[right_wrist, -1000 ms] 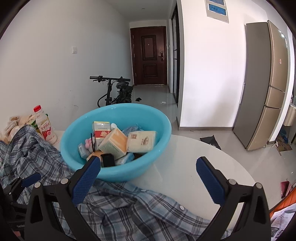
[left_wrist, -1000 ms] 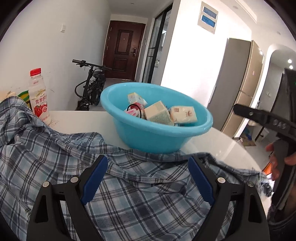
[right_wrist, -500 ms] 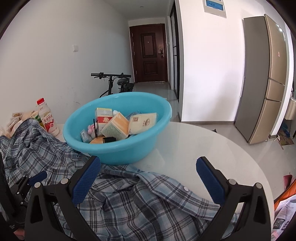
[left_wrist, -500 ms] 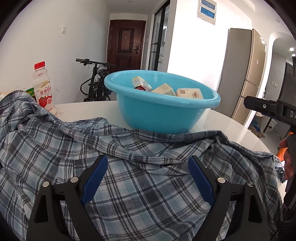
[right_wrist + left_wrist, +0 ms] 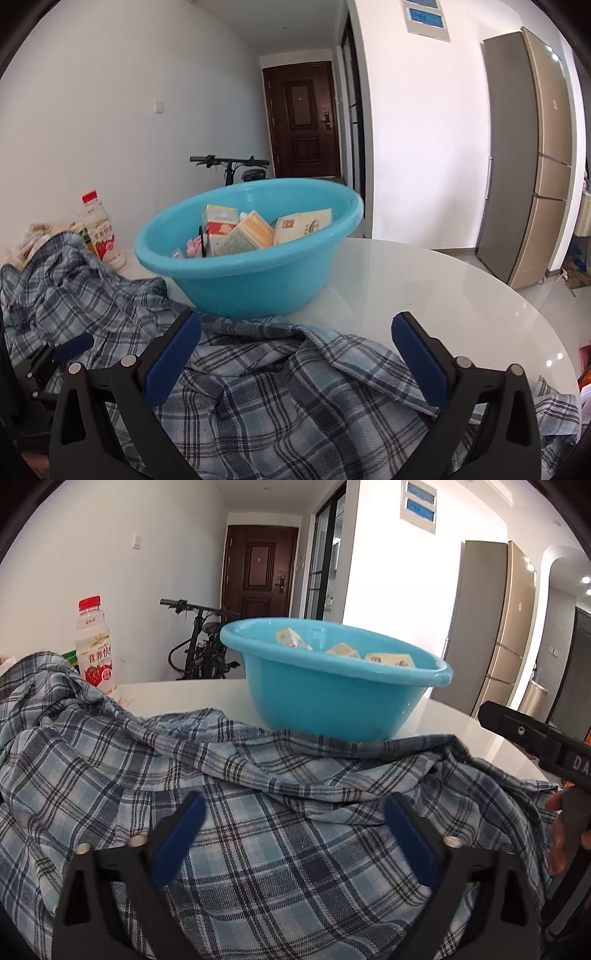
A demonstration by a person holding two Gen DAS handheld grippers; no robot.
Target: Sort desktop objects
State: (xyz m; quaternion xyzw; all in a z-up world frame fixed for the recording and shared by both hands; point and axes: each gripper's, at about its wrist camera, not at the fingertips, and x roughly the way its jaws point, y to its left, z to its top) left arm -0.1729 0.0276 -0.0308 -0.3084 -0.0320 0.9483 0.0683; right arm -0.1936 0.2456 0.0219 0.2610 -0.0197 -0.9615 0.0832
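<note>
Plaid shirt (image 5: pixel 280 834) rumpled across near table (image 5: pixel 424 288) | blue basin (image 5: pixel 255 280) of cartons just beyond, hem touching | left gripper (image 5: pixel 291 834) spread wide over cloth | right gripper (image 5: pixel 295 354) likewise, gripping nothing

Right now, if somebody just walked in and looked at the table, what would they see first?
Probably the big bright blue basin, standing on the white table and filled with little boxes and packets. Next comes the rumpled blue plaid shirt spread in front of it, its edge reaching the basin's foot. At the left, behind the shirt, stands a red-capped drink bottle.
</note>
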